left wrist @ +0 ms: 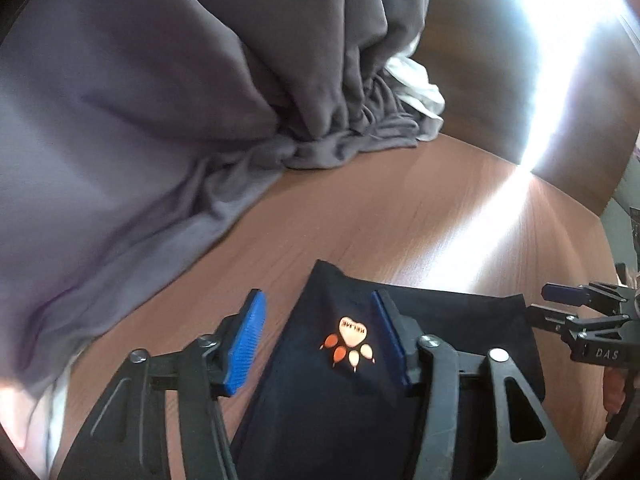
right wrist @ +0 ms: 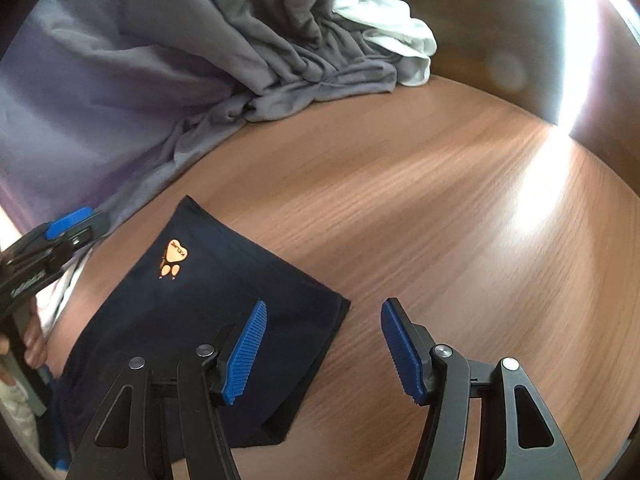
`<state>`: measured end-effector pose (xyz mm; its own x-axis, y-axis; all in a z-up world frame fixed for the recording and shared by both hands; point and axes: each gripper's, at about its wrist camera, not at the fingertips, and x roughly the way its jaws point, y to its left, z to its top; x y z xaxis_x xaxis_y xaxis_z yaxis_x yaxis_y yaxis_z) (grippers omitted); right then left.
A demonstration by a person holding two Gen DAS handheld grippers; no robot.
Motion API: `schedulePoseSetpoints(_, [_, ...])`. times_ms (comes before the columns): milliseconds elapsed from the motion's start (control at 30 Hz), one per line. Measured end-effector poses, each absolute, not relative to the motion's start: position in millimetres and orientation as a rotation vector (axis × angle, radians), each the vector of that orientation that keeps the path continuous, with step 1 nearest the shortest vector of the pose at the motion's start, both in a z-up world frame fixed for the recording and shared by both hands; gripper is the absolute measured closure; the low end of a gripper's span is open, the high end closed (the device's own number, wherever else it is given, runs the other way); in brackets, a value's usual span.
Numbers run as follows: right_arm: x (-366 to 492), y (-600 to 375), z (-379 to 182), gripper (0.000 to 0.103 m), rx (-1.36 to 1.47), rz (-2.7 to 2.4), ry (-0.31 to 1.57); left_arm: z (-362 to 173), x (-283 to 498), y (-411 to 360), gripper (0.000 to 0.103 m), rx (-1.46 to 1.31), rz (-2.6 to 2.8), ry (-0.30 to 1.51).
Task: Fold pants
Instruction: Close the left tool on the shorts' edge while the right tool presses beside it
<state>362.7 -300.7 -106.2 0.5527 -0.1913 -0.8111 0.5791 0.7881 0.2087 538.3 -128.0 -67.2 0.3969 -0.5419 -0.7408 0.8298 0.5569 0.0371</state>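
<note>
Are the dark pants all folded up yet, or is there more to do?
Mostly done, it looks like. The dark pants lie flat on the wooden table as a neat layered rectangle, paw logo facing up. Both the left gripper and right gripper are open, holding nothing. Another fold may remain. The gray cloth pile looks untouched.

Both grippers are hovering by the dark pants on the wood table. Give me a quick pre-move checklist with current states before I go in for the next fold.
1. Left gripper open: ok, its jaws straddle the paw logo with nothing clamped.
2. Right gripper open: ok, its jaws are spread at the pants' right corner.
3. Pants lying flat: ok, the visible part is smooth on the table.
4. Fold already made: cannot tell, a layered edge shows at the right corner.
5. Grey cloth pile apart from the pants: ok in the right wrist view.
6. Pants' near end: cannot tell, hidden under the grippers.
</note>
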Motion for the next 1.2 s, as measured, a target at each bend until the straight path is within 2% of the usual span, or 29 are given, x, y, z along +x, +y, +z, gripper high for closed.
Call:
schedulePoseSetpoints(167, [368, -296, -110, 0.044, 0.464, -0.507, 0.866, -86, 559, -146, 0.057, 0.494, -0.954, 0.779])
schedulePoseSetpoints(333, [372, -294, -117, 0.05, 0.454, -0.545, 0.873, -108, 570, -162, 0.063, 0.567, -1.007, 0.811])
schedulePoseSetpoints(567, [377, -291, -122, 0.053, 0.419, -0.581, 0.877, -123, 579, -169, 0.063, 0.582, -1.035, 0.825])
schedulePoseSetpoints(933, [386, -284, -123, 0.073, 0.387, -0.553, 0.884, -127, 587, -177, 0.063, 0.59, -1.087, 0.834])
schedulePoseSetpoints(1100, [388, -283, -123, 0.077, 0.378, -0.541, 0.887, -129, 593, -178, 0.063, 0.558, -1.115, 0.864])
schedulePoseSetpoints(1200, [390, -282, -122, 0.082, 0.371, -0.537, 0.886, -129, 595, -179, 0.072, 0.522, -1.142, 0.899])
